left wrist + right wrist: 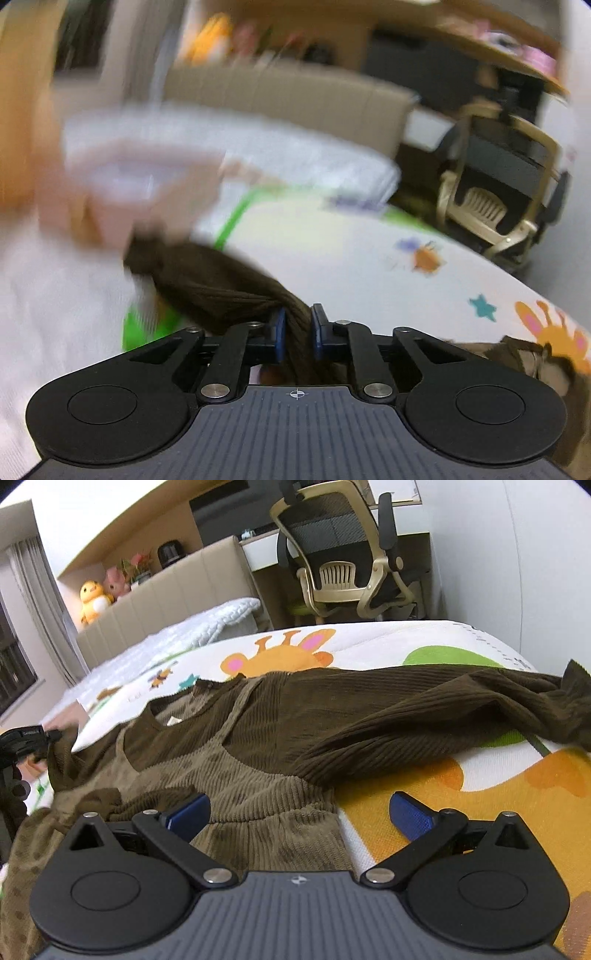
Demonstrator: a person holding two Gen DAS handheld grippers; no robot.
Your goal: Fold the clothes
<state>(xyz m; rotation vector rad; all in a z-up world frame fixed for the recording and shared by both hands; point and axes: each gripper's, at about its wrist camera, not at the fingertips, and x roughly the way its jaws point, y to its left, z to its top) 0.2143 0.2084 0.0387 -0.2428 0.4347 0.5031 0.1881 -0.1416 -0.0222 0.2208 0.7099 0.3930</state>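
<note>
A brown corduroy dress (pixel 258 782) with dark brown ribbed sleeves lies spread on the printed bed sheet (pixel 480 782). One dark sleeve (pixel 443 716) stretches to the right. My right gripper (pixel 299 812) is open, low over the dress's waist, its left pad over the cloth and its right pad over the sheet. My left gripper (pixel 297 332) is shut on a bunched dark brown sleeve (pixel 221 280) and holds it lifted above the bed. The left gripper also shows at the far left of the right wrist view (pixel 26 738). The left wrist view is blurred.
A white knitted blanket (pixel 221 620) lies at the head of the bed by a beige headboard (pixel 166 594). An office chair (pixel 343 554) and a desk stand beyond the bed. Plush toys (pixel 92 602) sit on a shelf. A white wall (pixel 517 554) is at right.
</note>
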